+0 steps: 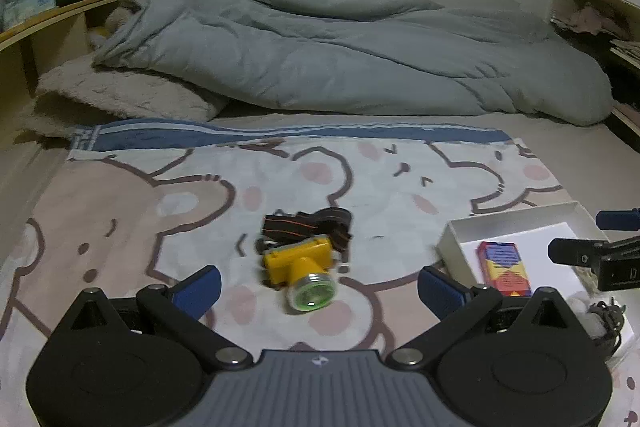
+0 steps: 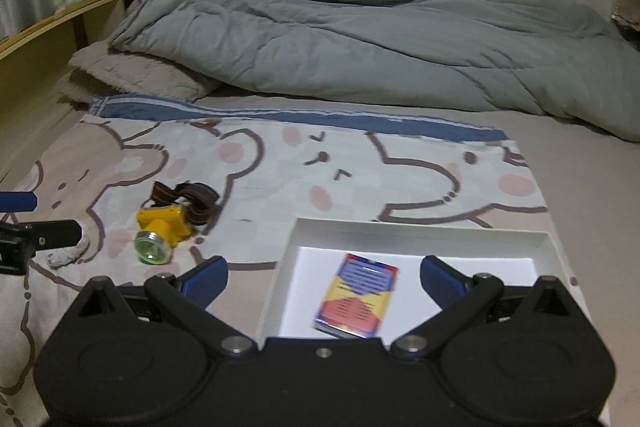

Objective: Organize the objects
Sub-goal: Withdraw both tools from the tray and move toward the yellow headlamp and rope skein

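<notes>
One yellow headlamp [image 1: 301, 264] lies left of one white tray [image 2: 420, 227] holding one colourful box [image 2: 357, 295]. Left gripper [image 1: 320, 287] and right gripper [image 2: 323, 279] both gape, empty.

Both wrist views face the duvet [image 1: 340, 55], sharing the headlamp [image 2: 160, 227]

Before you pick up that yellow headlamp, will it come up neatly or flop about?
The yellow headlamp has a hard-looking boxy body, so that part should probably stay stiff. Its striped strap lies bunched behind and would likely dangle. The round lens end might let it rock or roll if nudged sideways on the soft printed sheet.
</notes>
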Demonstrator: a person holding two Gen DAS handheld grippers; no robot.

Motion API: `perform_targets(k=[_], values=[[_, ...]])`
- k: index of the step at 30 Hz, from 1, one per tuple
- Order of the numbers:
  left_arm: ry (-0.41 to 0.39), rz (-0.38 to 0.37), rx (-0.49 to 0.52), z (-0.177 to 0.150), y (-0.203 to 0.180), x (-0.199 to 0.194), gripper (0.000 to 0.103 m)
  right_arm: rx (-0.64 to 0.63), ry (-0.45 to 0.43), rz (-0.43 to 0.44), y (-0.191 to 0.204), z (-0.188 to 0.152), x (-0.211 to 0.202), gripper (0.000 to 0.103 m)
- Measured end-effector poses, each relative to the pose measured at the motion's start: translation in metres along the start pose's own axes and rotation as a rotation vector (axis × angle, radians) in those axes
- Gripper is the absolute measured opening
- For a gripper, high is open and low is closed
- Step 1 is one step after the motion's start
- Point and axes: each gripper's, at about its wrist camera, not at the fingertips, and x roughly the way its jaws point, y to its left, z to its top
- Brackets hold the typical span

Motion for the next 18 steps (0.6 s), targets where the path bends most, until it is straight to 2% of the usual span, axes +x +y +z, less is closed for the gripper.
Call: perform_targets(k=[7,18], values=[[-0.011,0.024,-0.033,0.001,0.025,-0.007,0.103,-0.033,-0.004,0.04,0.029,0.006,0.011,0.103],[-0.033,0.089,0.011,-0.013,0.057,-0.013,0.102,-0.034,-0.02,0.078,0.061,0.015,0.031,0.103]])
